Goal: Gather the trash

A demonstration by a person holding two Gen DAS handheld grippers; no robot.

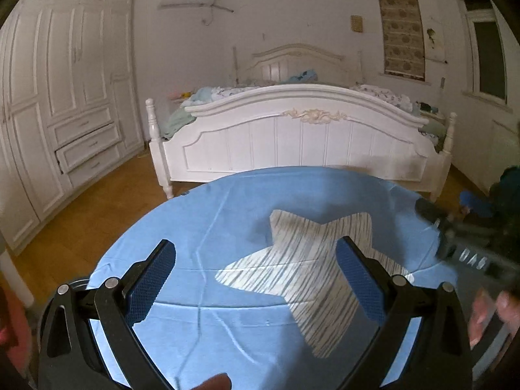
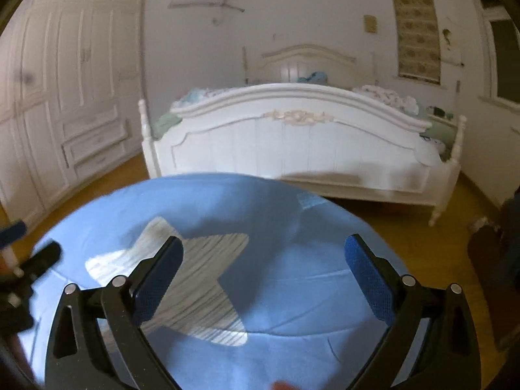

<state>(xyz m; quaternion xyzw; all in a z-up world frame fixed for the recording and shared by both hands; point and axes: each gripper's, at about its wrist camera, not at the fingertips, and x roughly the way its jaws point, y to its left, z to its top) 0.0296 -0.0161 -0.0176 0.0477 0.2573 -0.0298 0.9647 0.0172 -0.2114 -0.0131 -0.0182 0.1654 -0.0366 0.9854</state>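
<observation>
A round table under a blue cloth (image 1: 211, 211) (image 2: 292, 292) fills the lower half of both views. On it lies a flat star shape with grey and white stripes (image 1: 312, 276) (image 2: 201, 260). My left gripper (image 1: 256, 247) hangs open over the star's left half, with nothing between its blue pads. My right gripper (image 2: 264, 243) is open too, over bare cloth just right of the star, and holds nothing. Each gripper shows blurred at the edge of the other's view: the left gripper (image 2: 31, 243), the right gripper (image 1: 432, 214). No loose item shows on the cloth.
A white bed (image 1: 292, 143) (image 2: 292, 149) with bedding piled on it stands just beyond the table. White wardrobes (image 1: 58, 97) line the left wall. Wooden floor (image 1: 97, 201) runs between them. Dark things (image 1: 507, 191) sit on the floor at the right. A hand (image 1: 487, 318) shows lower right.
</observation>
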